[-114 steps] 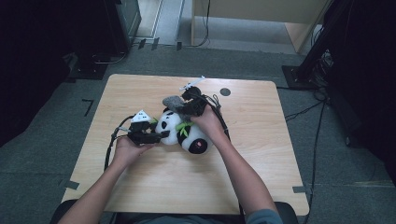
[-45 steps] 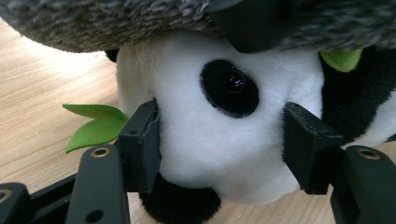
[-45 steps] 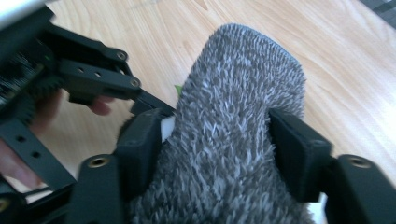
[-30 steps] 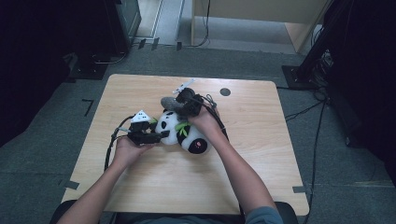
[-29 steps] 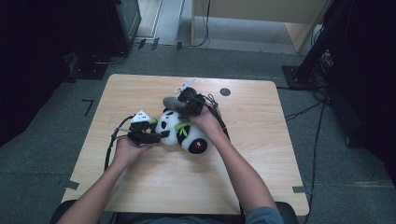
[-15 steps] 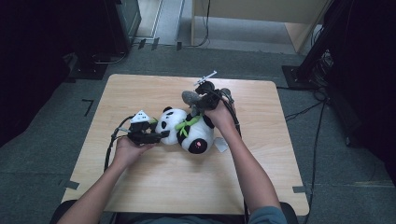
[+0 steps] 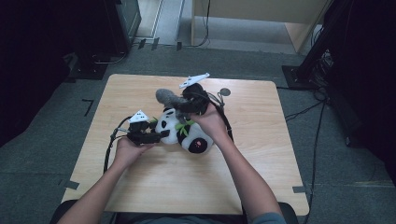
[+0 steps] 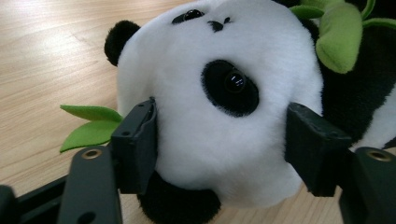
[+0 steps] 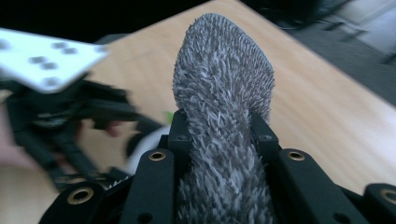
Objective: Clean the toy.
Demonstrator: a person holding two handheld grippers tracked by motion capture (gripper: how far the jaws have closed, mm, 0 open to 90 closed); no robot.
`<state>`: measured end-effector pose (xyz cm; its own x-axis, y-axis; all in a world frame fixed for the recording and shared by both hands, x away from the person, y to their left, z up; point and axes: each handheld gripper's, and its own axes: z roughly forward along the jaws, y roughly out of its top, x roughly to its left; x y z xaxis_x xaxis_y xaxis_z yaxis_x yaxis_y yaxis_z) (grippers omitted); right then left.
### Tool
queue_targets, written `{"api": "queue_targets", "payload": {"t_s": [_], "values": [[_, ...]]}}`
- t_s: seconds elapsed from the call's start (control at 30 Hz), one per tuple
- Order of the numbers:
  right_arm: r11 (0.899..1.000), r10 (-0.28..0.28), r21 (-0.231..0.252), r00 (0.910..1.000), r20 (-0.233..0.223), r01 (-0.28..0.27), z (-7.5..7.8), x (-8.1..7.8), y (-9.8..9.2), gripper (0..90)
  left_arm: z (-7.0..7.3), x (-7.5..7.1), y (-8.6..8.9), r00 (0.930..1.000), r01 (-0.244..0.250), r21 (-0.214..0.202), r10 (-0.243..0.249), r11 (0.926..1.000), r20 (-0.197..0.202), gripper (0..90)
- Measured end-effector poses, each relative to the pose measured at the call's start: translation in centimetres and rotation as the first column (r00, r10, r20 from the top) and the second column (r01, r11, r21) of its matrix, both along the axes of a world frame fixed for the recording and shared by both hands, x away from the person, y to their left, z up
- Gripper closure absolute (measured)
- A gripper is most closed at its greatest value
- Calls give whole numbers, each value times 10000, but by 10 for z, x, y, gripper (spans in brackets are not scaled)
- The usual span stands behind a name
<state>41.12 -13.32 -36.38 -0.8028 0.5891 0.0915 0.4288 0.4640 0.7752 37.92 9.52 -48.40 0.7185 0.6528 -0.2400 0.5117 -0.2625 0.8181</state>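
Left gripper view: the panda (image 8: 219, 116) lies on the tabletop (image 8: 42, 51), its head between the spread left tongs (image 8: 219, 154), which have just been opening. Right tongs (image 9: 218, 135) pinch a grey plush piece (image 9: 222, 93). Both look soft, light and squashy; grip deep into the stuffing.

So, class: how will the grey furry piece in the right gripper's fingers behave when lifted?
The grey furry piece is probably soft: the fingers pinch it narrow. It likely weighs little and may flop. Its shaggy pile should resist slipping.
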Motion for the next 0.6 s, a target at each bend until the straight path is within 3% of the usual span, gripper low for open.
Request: {"api": "queue_targets", "payload": {"t_s": [0.1, 0.17, 0.3, 0.43, 0.6], "values": [[9994, 345, 54, 9994, -94, -344, -5, -5, 7, 697, 0, 0, 0, 10000, -36, 1, 36, 10000, -19, 274], [9966, 766, 329, 9958, -496, -750, -13, -10, 15, 696, 0, 0, 0, 10000, -51, 32, 51, 10000, 0, 262], [9948, 991, -108, 9880, -1188, -1011, -28, -9, 22, 695, 0, 0, -1, 10000, -84, 19, 84, 10000, -8, 258], [9953, 946, -71, 9854, -1418, -966, -38, -6, 19, 693, 0, 0, -1, 9999, -112, 21, 112, 9999, -8, 260], [9996, 258, -96, 9921, -1229, -272, -35, 2, 3, 692, 0, 0, -2, 9999, -131, 95, 131, 9999, 61, 266]]}}
